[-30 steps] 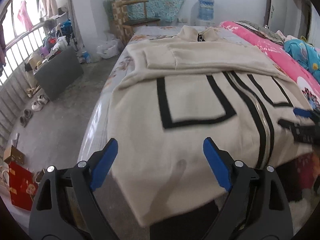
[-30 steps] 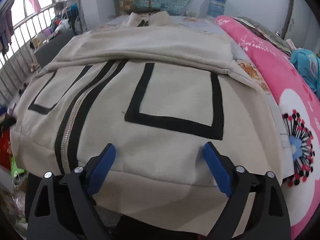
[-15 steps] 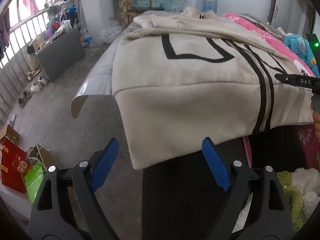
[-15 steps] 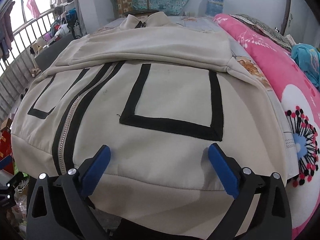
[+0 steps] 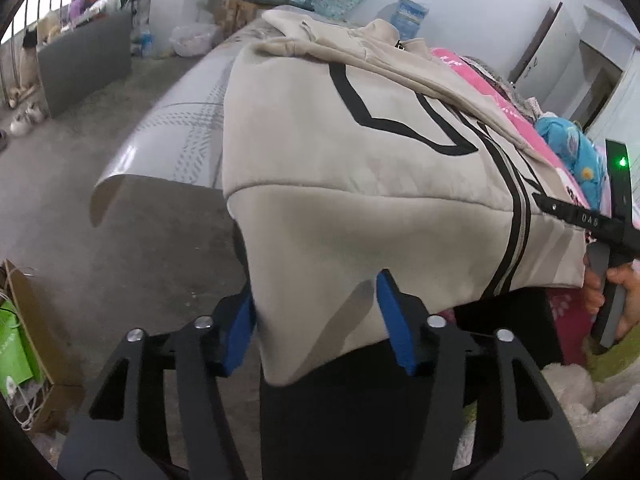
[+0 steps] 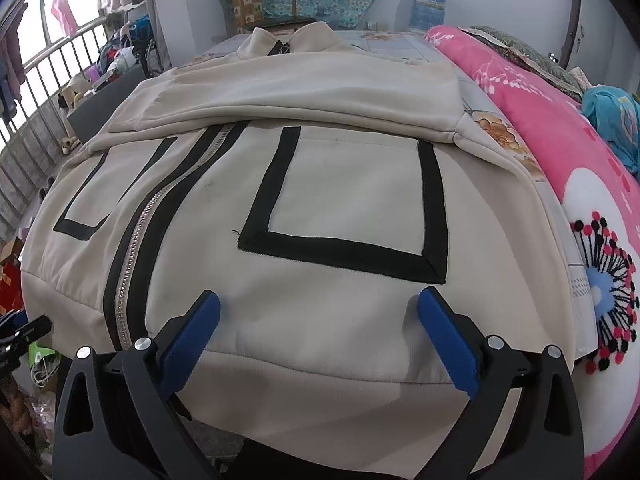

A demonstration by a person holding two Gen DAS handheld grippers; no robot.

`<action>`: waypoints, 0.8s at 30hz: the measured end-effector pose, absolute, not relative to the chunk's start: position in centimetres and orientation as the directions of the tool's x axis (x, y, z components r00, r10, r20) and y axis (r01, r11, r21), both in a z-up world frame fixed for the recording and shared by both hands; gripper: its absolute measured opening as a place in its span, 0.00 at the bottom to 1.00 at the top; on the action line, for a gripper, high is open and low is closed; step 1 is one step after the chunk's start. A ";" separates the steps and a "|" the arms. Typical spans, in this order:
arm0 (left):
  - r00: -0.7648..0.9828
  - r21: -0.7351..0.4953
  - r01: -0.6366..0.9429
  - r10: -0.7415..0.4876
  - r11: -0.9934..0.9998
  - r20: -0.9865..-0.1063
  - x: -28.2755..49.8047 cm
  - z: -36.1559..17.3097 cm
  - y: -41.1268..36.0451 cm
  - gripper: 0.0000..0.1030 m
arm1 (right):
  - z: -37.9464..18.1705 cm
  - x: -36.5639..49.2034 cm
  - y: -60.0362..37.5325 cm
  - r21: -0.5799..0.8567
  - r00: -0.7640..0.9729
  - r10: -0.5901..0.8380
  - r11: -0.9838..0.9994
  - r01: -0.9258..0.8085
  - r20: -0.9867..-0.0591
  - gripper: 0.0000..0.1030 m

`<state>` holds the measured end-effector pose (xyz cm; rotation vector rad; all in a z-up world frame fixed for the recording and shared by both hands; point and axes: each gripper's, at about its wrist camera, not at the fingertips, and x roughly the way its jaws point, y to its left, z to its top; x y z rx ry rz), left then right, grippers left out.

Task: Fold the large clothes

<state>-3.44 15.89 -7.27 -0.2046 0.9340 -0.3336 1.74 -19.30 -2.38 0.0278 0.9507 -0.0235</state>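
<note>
A large cream zip jacket with black stripe trim lies face up on the bed, sleeves folded across its chest, its hem hanging over the near edge. My left gripper is open, its blue fingers on either side of the jacket's hanging left hem corner. My right gripper is open, its fingers resting over the hem band right of the zip. The right gripper's body also shows at the right of the left wrist view.
A pink flowered blanket lies along the bed's right side with a blue garment on it. The grey mattress edge and concrete floor lie to the left. Boxes and a green bag stand on the floor.
My left gripper has dropped below the bed edge, swung left and moved in so the hem corner lies between its fingers. My right gripper has edged forward onto the hem band.
</note>
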 end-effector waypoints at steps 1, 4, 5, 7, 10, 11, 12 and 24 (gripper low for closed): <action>0.546 -0.323 0.191 -0.373 0.927 -0.750 -3.2 -7.3 15.9 0.48 | -2.4 1.7 -19.3 0.014 0.582 -0.008 0.999 0.033 -0.813 0.94; 0.539 -0.329 0.181 -0.373 0.927 -0.755 -2.6 -7.5 15.5 0.39 | -2.4 1.7 -19.3 0.014 0.585 -0.007 0.999 0.033 -0.811 0.94; 0.540 -0.323 0.179 -0.367 0.929 -0.758 -2.6 -7.5 15.5 0.36 | -2.3 1.7 -19.3 0.015 0.586 -0.007 0.999 0.032 -0.811 0.94; 0.546 -0.291 0.186 -0.344 0.939 -0.764 -2.9 -7.1 15.1 0.25 | -2.2 1.5 -19.4 0.019 0.584 -0.004 0.999 0.033 -0.812 0.94; 0.553 -0.285 0.188 -0.341 0.940 -0.760 -3.3 -6.1 15.2 0.16 | -1.7 0.4 -20.1 0.060 0.591 0.026 0.998 0.037 -0.806 0.94; 0.555 -0.283 0.187 -0.339 0.941 -0.760 -3.4 -5.9 15.3 0.15 | -1.4 -0.3 -20.5 0.077 0.598 0.041 0.996 0.035 -0.801 0.94; 0.555 -0.276 0.184 -0.332 0.943 -0.763 -3.5 -5.6 15.2 0.12 | -1.2 -0.9 -20.7 0.084 0.601 0.047 0.996 0.034 -0.798 0.94; 0.547 -0.234 0.195 -0.303 0.953 -0.780 -4.6 -4.7 15.3 0.10 | -0.8 -8.8 -28.1 0.157 0.562 0.005 0.962 0.222 -0.827 0.84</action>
